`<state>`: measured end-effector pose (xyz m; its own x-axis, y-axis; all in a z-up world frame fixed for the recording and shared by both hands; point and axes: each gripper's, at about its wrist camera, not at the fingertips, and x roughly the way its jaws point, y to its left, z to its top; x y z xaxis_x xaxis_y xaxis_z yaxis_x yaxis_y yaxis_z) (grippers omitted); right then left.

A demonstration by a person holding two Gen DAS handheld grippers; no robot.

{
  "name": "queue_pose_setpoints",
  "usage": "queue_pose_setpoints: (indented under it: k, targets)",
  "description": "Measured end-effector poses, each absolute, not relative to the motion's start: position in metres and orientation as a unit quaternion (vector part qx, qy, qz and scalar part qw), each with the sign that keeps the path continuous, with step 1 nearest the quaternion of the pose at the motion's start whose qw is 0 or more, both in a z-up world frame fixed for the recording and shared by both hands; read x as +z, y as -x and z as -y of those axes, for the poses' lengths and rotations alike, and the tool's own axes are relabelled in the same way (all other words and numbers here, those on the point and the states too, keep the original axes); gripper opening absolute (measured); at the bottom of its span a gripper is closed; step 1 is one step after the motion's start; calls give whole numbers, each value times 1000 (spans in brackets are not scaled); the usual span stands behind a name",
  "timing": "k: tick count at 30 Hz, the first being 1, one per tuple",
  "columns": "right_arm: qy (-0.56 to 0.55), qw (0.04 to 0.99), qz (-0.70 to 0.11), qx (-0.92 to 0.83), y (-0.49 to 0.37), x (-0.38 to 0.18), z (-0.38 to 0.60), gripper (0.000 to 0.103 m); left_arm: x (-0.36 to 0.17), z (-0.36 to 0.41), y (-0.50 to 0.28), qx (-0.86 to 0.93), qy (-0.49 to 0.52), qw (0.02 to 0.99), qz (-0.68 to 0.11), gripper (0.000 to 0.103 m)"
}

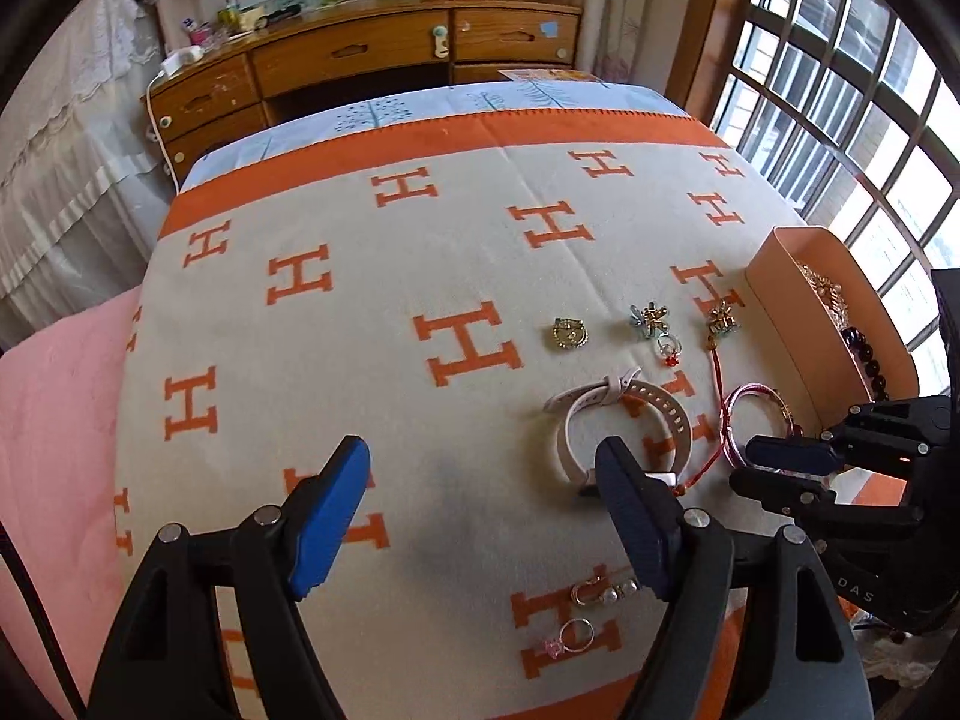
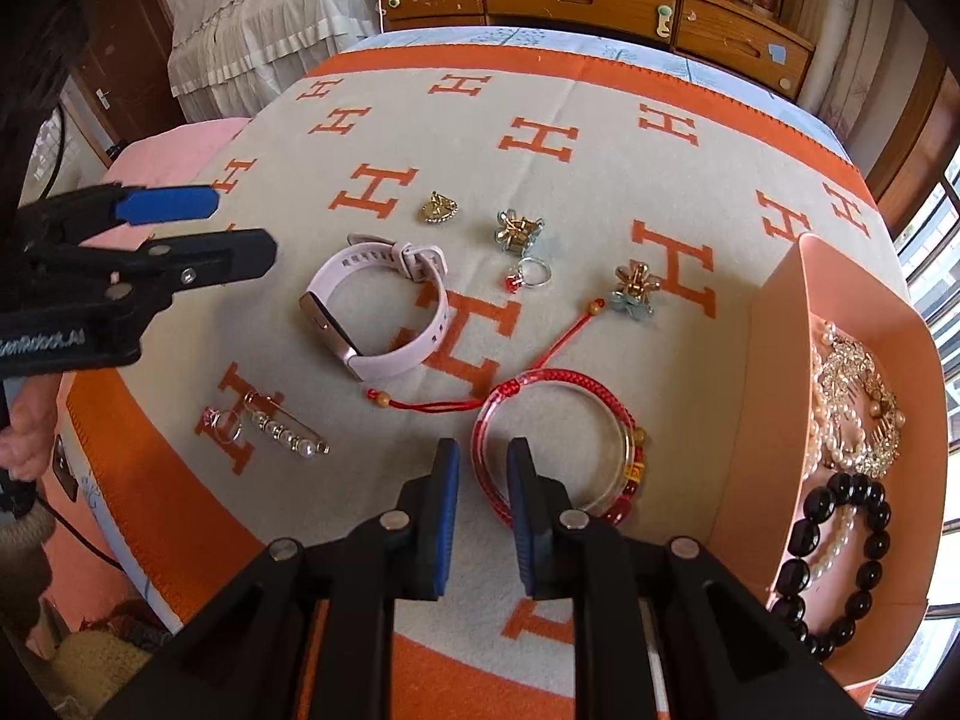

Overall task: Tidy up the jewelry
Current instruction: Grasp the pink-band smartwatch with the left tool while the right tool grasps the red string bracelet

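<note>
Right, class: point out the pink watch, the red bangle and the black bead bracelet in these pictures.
pink watch point(image 2: 384, 306): right wrist view, on the strap beside the case.
red bangle point(image 2: 555, 378): right wrist view, on its far rim.
black bead bracelet point(image 2: 864, 576): right wrist view, on a bead at its right side.

My left wrist camera looks steeply down along my left gripper point(image 1: 483, 516), close above the near edge of the blanket point(image 1: 372, 276), and faces across it toward the wooden dresser point(image 1: 360, 54) past the far edge, with the window point(image 1: 840, 108) at the right. My right wrist camera sits equally close and steep behind my right gripper point(image 2: 483, 504), farther toward the blanket's right edge, so the pink box point(image 2: 774, 420) looms large beside it. Both views share the blanket's middle: the pale watch point(image 1: 618, 420), the red bangle point(image 2: 552, 444), the box and the dresser. Each camera also catches my other gripper at its side.
</note>
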<state>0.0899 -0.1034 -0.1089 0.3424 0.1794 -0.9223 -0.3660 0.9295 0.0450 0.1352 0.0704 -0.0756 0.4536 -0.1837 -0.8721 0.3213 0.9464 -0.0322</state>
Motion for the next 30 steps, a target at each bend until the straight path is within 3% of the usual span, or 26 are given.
queue_pose_setpoints:
  k: [3, 19, 22, 26, 30]
  targets:
    - [77, 818, -546, 167, -90, -108, 109, 10, -82, -58, -150, -178, -101, 835, -511, 76]
    - [22, 815, -549, 186, -92, -109, 127, 10, -114, -8, -183, -241, -223, 765, -554, 73]
    - [20, 816, -546, 189, -91, -109, 128, 9, -112, -7, -180, -252, -216, 761, -557, 52]
    - [18, 818, -542, 191, -91, -110, 129, 6, -110, -1, -173, -256, -219, 758, -559, 10]
    - [6, 822, -535, 194, -89, -107, 132, 6, -108, -2, -167, -235, -205, 767, -561, 5]
